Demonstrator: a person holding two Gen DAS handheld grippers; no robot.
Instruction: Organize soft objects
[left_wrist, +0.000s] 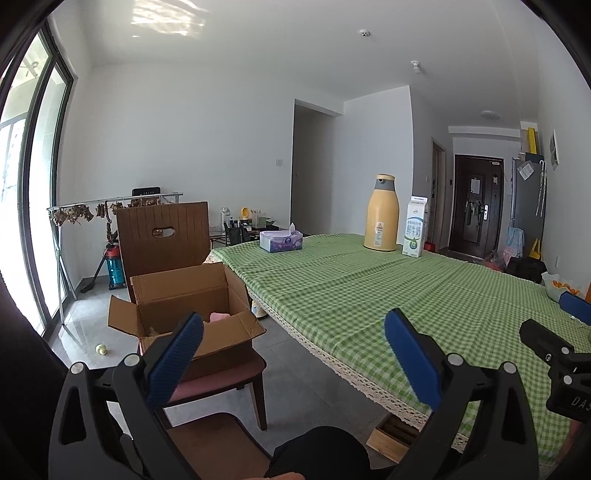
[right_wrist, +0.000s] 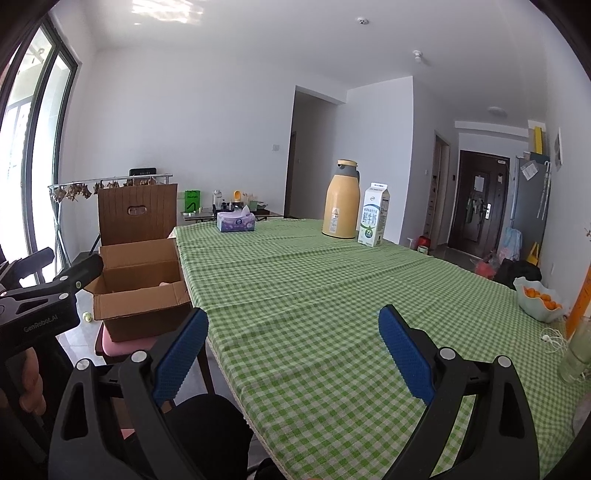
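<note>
An open cardboard box (left_wrist: 192, 314) (right_wrist: 140, 291) stands on a chair seat beside the table's left end. Inside it lies a pink soft item (left_wrist: 221, 316), with only a pale sliver (right_wrist: 164, 284) showing in the right wrist view. My left gripper (left_wrist: 293, 358) is open with nothing between its blue pads, held above the gap between the chair and the table edge. Over the green checked tablecloth (right_wrist: 332, 295), my right gripper (right_wrist: 293, 354) is open and holds nothing. Each gripper shows at the edge of the other's view.
A tissue box (left_wrist: 280, 240), a yellow thermos jug (left_wrist: 381, 214) and a milk carton (left_wrist: 416, 226) stand at the table's far end. A bowl of oranges (right_wrist: 541, 302) sits at the right edge. A small yellow-green thing (left_wrist: 101, 349) lies on the floor by the box.
</note>
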